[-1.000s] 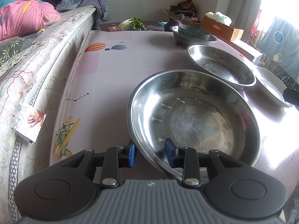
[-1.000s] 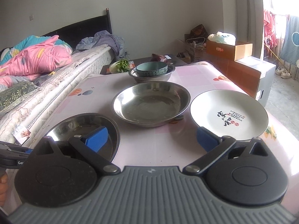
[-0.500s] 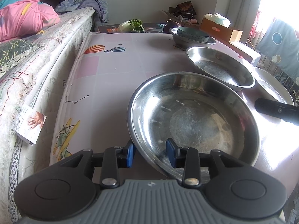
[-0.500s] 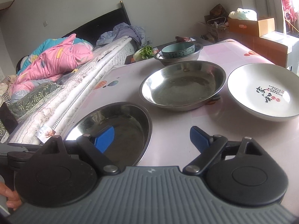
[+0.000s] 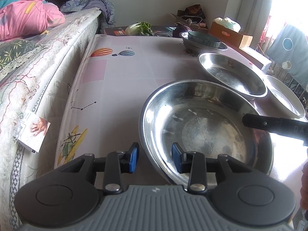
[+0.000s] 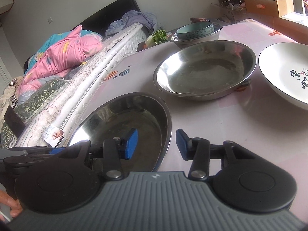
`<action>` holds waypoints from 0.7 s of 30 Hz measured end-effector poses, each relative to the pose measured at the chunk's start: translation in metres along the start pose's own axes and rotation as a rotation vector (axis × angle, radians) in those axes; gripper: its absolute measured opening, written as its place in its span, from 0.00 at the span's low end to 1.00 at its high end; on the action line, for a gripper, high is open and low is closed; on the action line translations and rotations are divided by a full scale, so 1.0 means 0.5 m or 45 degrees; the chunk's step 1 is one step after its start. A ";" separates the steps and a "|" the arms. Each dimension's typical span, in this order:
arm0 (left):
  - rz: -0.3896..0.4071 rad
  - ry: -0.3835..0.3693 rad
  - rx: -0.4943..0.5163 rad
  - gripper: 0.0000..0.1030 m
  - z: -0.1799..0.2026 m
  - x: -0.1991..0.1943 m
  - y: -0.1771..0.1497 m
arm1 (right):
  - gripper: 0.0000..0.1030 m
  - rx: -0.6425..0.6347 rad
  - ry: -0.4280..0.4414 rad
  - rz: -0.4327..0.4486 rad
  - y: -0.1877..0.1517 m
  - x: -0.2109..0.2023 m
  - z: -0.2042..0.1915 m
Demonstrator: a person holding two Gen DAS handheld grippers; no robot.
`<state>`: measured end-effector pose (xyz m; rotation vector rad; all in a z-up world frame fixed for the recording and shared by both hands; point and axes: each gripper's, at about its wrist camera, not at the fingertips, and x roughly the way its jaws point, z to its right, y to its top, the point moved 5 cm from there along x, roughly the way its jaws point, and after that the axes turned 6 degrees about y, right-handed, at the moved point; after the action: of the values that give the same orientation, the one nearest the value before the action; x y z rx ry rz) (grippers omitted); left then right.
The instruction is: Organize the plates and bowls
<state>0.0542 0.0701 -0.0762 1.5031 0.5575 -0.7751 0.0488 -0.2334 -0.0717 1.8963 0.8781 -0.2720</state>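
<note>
Both jaws spread, the left gripper [image 5: 155, 156] and right gripper [image 6: 156, 143] straddle opposite rims of the shallow round steel basin [image 5: 206, 123] at lower frame, stacking apparently barely begun.

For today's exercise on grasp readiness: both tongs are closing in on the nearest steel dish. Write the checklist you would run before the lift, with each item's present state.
1. Left tongs straddle the rim of the near steel dish: ok.
2. Left tongs clamped on the rim: not ok, a gap shows.
3. Right tongs straddle the opposite rim: ok, open.
4. Dish holds nothing: ok.
5. Second steel dish clear of the near one: ok.
6. White plate out of the lift path: cannot tell.
</note>
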 end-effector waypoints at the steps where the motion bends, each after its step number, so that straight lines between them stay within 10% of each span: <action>1: -0.002 -0.005 -0.003 0.36 0.000 0.002 0.001 | 0.36 0.002 0.003 -0.006 -0.001 0.004 0.000; 21: -0.091 -0.156 0.024 0.29 0.024 -0.017 -0.018 | 0.33 0.012 0.011 -0.062 -0.021 -0.020 0.008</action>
<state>0.0402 0.0602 -0.0755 1.4485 0.5156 -0.9236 0.0353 -0.2387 -0.0753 1.8881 0.9310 -0.2981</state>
